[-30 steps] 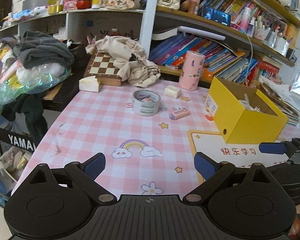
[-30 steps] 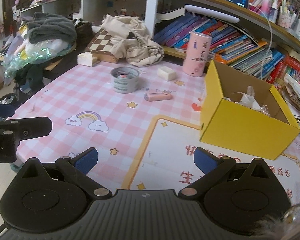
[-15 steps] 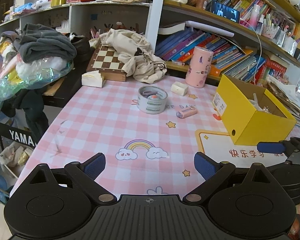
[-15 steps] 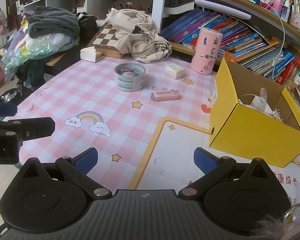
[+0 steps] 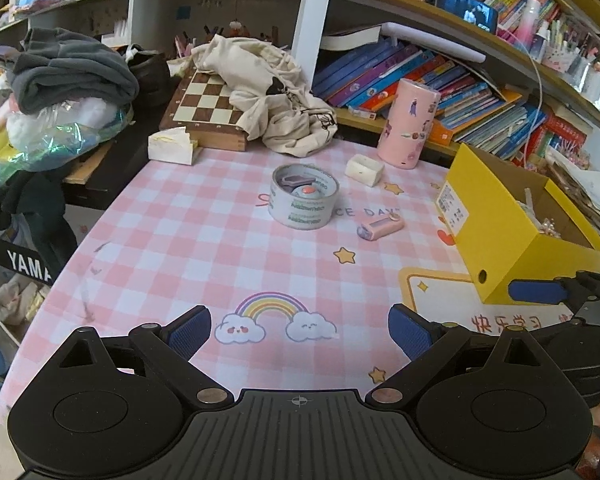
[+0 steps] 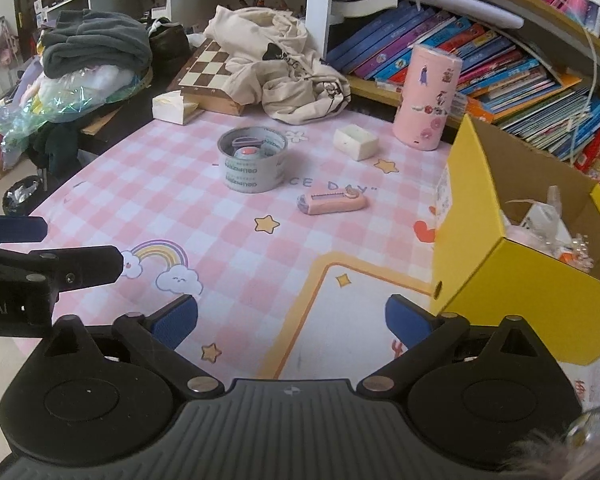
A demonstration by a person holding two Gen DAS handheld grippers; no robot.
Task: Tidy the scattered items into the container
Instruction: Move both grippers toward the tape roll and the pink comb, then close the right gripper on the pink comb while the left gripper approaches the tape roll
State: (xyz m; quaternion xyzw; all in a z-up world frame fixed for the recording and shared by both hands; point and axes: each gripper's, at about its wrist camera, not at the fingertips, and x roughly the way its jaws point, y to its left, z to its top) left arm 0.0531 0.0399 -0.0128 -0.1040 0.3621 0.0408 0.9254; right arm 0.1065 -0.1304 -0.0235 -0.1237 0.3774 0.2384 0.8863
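Both hand-held grippers had drifted forward over the pink checked counter (image 5: 172,240) in the last second, and the scattered things now sat larger and nearer in each wrist view than they had a moment earlier. Nothing on the counter itself had shifted.

The left hand-held gripper (image 5: 300,328) hung with its jaws spread wide and nothing between them, above the rainbow print. The right hand-held gripper (image 6: 292,316) was likewise wide open and empty, just beside the near corner of the yellow box (image 6: 512,280).

The roll of tape (image 5: 304,200), with small bits lying inside its ring, stood mid-counter. The pink oblong gadget (image 6: 332,201) lay just beside it, toward the box, and the white block (image 6: 356,142) sat farther back near the pink cylinder (image 6: 426,96). The yellow box stood open at the right, already holding a few odds and ends.

To my eye this was an approach only: no item had yet been picked up, and the pink gadget looked the nearest candidate for the right side.
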